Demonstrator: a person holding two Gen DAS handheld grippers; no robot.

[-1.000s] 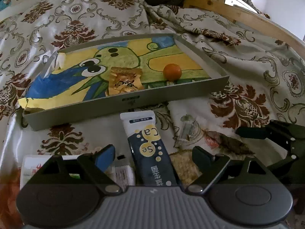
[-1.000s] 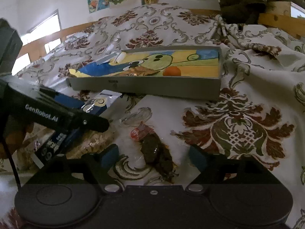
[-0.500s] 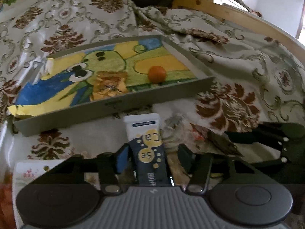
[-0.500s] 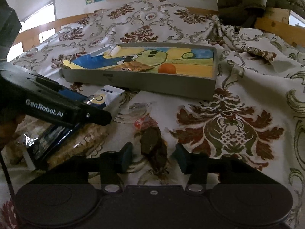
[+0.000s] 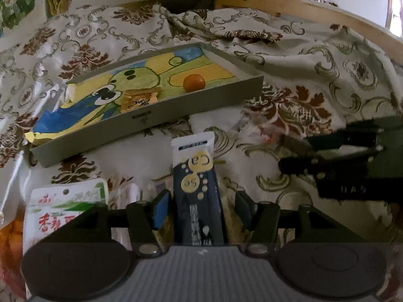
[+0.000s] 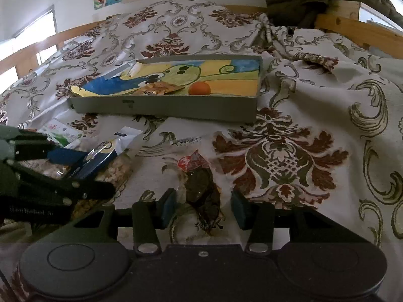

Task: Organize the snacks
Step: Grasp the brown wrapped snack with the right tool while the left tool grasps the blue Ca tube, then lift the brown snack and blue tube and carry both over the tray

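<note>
mid-pickup on both sides, by the look of it: two snacks being taken off the patterned bedspread (image 6: 289, 151) for the grey tray (image 5: 151, 120), which already holds an orange (image 5: 194, 82) and a golden foil packet (image 5: 139, 98) on its cartoon-painted floor.

left gripper (image 5: 201, 207) straddling a navy-and-white "ca/se" sachet (image 5: 196, 176), jaws opening slightly, small gaps visible between the blue pads (image 5: 161, 206) and the sachet's edges, so not yet clamped. sachet lying just short of the tray's near wall, on top of a clear bag of pale snacks.

right gripper (image 6: 201, 209) half closed around a clear pouch of dark dried food with a red label (image 6: 201, 183), pads (image 6: 167, 207) close beside it but with gaps on both sides; no grip seen.

next, probably: closing firmly on each packet, lifting clear of the cloth, then carrying forward over the tray wall and setting down in free space away from the orange. thin slippery wrappers likely to slide or crumple, so a square squeeze needed.
</note>
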